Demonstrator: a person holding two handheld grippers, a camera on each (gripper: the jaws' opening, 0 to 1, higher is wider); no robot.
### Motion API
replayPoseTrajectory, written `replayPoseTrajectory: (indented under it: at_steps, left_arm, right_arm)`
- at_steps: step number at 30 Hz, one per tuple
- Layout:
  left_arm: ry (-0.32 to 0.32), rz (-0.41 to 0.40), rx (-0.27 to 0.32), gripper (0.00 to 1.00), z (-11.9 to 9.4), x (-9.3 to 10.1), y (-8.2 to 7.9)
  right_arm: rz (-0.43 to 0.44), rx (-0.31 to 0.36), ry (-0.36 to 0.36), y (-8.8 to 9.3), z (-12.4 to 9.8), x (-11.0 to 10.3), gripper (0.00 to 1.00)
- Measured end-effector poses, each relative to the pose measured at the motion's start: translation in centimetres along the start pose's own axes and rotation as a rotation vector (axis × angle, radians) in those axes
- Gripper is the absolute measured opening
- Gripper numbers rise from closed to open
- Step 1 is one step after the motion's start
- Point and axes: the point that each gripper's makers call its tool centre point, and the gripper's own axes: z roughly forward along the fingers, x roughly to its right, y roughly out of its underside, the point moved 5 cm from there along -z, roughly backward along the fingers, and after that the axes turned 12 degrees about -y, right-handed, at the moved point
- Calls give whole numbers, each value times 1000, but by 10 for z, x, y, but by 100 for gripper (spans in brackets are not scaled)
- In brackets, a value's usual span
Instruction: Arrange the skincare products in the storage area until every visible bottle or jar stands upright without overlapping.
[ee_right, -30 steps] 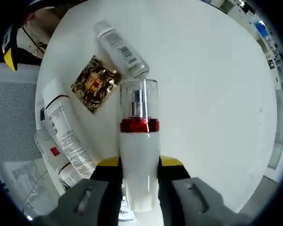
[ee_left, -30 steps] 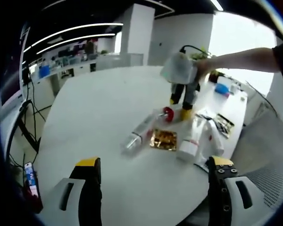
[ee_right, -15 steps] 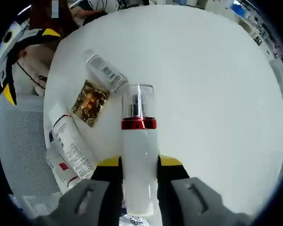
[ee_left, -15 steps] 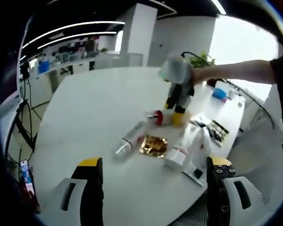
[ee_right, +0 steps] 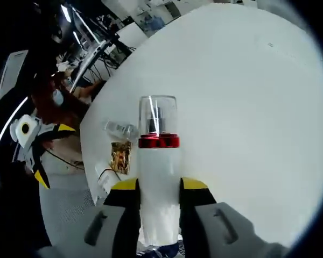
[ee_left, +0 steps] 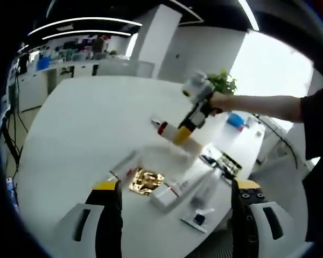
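Observation:
My right gripper (ee_right: 159,185) is shut on a white pump bottle (ee_right: 159,177) with a red collar and a clear cap, held in the air above the white table (ee_right: 247,107). In the left gripper view the right gripper (ee_left: 196,105) carries that bottle (ee_left: 169,130) tilted, over the other products. On the table lie a clear bottle (ee_left: 124,160), a gold sachet (ee_left: 145,180) and white tubes (ee_left: 169,194). The clear bottle (ee_right: 120,129) and gold sachet (ee_right: 120,156) lie far below. My left gripper (ee_left: 175,185) is open and holds nothing, near the table's edge.
Dark sachets (ee_left: 222,163) lie beside the tubes near the table edge. A person's arm (ee_left: 258,105) reaches in from the right. Grey mesh chairs (ee_right: 59,193) stand by the table. Desks and cables line the room behind.
The right gripper has lifted the pump bottle well up from the table, so the lying products look much smaller. The left gripper has drawn back and stays open.

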Motion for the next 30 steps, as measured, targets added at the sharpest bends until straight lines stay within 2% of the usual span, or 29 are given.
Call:
replayPoseTrajectory:
  at_steps: [2, 5, 7, 9, 10, 12, 15, 19, 21, 22, 23, 26, 30]
  left_arm:
    - [28, -24, 9, 76, 4, 5, -7]
    - [78, -75, 54, 74, 10, 12, -21]
    - [116, -99, 74, 64, 15, 18, -30]
    - [142, -95, 70, 54, 21, 21, -35]
    - [153, -96, 68, 54, 26, 25, -39]
    - [193, -125, 103, 58, 34, 33, -49]
    - [269, -188, 115, 60, 41, 43, -57]
    - [324, -217, 126, 64, 50, 50, -63]
    - [421, -239, 157, 71, 49, 62, -68]
    - [449, -284, 122, 75, 50, 66, -67]
    - [444, -277, 135, 78, 53, 65, -67]
    - [467, -262, 134, 74, 57, 72, -66]
    - [535, -320, 149, 72, 58, 85, -71]
  right_arm:
    - [-2, 75, -24, 1, -5, -9, 25]
    - [-38, 147, -57, 3, -11, -25, 25]
    - [-51, 175, -72, 7, -14, -37, 26]
    - [-64, 193, -84, 10, -16, -47, 26]
    - [-69, 198, -85, 11, -17, -51, 26]
    - [-106, 212, -92, 15, -20, -64, 26]
    - [-126, 243, -117, 23, -23, -80, 26]
    - [-140, 281, -154, 32, -26, -100, 26]
    - [-155, 287, -165, 37, -28, -111, 26]
    - [-160, 288, -167, 40, -29, -117, 26]
    - [-166, 292, -168, 42, -30, -121, 26]
    - [-179, 318, -177, 49, -34, -132, 26]
    - [-176, 334, -190, 58, -36, -137, 26]
